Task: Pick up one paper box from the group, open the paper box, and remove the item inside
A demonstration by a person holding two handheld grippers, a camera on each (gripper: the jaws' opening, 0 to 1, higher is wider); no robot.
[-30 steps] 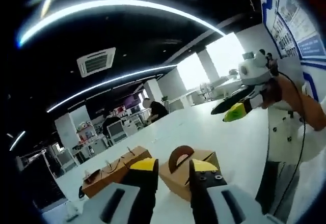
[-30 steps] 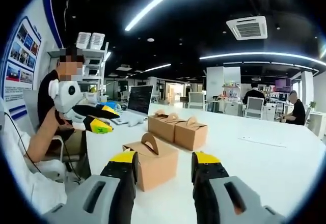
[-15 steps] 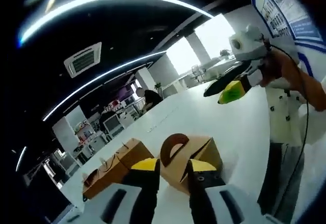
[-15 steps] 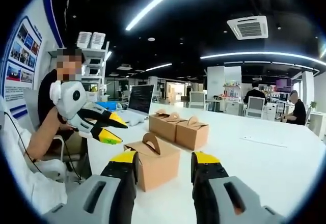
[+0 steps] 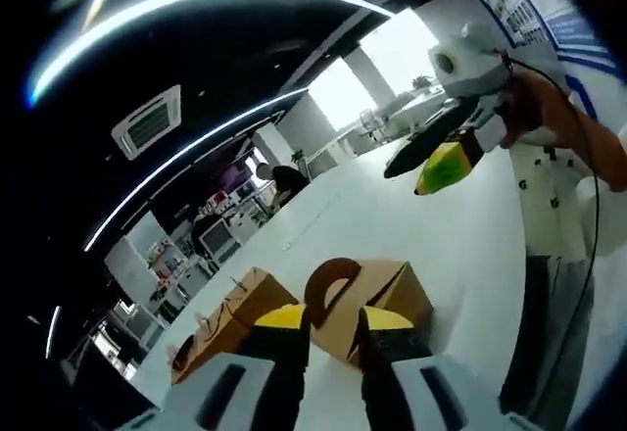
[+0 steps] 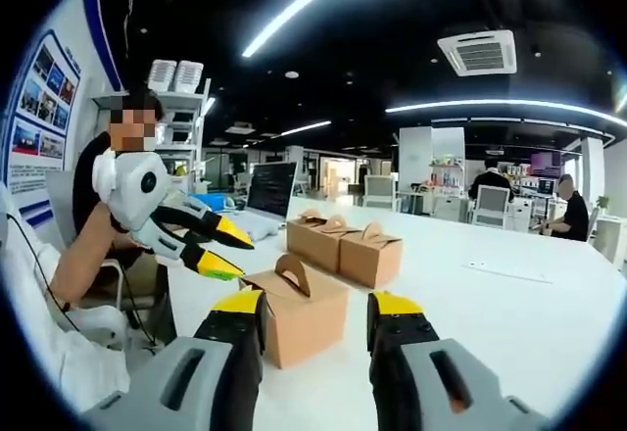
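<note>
Right gripper view: nearest paper box (image 6: 297,311) closed on table (image 6: 509,313), ungrasped, left hand-held gripper (image 6: 227,249) released just beside it, right hand-held gripper (image 6: 313,318) released too; pickup, opening, item removal all pending.

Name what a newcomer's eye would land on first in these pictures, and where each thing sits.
The nearest brown paper box with its arched handle stands on the white table, apart from two more boxes behind it. The left gripper, yellow-tipped and open, hovers just left of that box in the right gripper view. The right gripper, also open, frames the box from below.
</note>
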